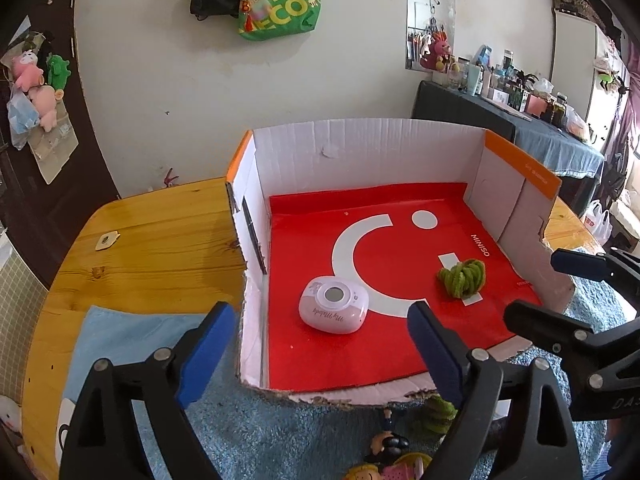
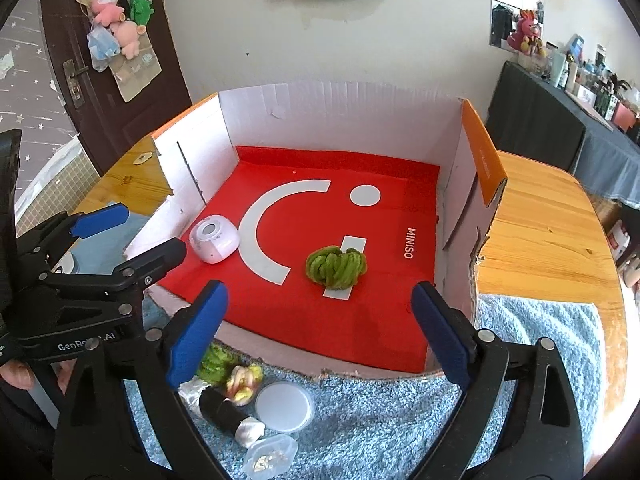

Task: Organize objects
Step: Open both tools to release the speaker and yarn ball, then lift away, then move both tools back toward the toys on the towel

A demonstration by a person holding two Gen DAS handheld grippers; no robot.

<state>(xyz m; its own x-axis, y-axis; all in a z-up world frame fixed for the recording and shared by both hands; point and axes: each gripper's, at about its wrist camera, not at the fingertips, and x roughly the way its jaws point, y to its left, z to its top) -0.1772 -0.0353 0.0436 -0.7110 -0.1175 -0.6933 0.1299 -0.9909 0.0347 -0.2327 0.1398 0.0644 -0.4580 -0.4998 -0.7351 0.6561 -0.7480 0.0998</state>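
An open cardboard box [image 1: 360, 148] [image 2: 320, 116] with a red MINISO liner stands on the table. Inside lie a pink rounded device [image 1: 334, 306] [image 2: 214, 239] and a green yarn bundle [image 1: 462, 279] [image 2: 336, 266]. My left gripper [image 1: 320, 344] is open and empty above the box's front edge, near the pink device. My right gripper [image 2: 320, 328] is open and empty above the front edge, near the yarn. On the blue rug in front lie another green bundle [image 2: 214, 364], a black-and-silver tube [image 2: 228, 412], a white round lid [image 2: 284, 406] and a small clear container [image 2: 270, 456].
The wooden table [image 1: 160, 240] [image 2: 540, 232] carries a blue fuzzy rug [image 2: 400, 420] in front of the box. Small figurines [image 1: 392, 452] lie on the rug near me. A cluttered dark side table [image 1: 520, 120] stands at the back right. A door is at the left.
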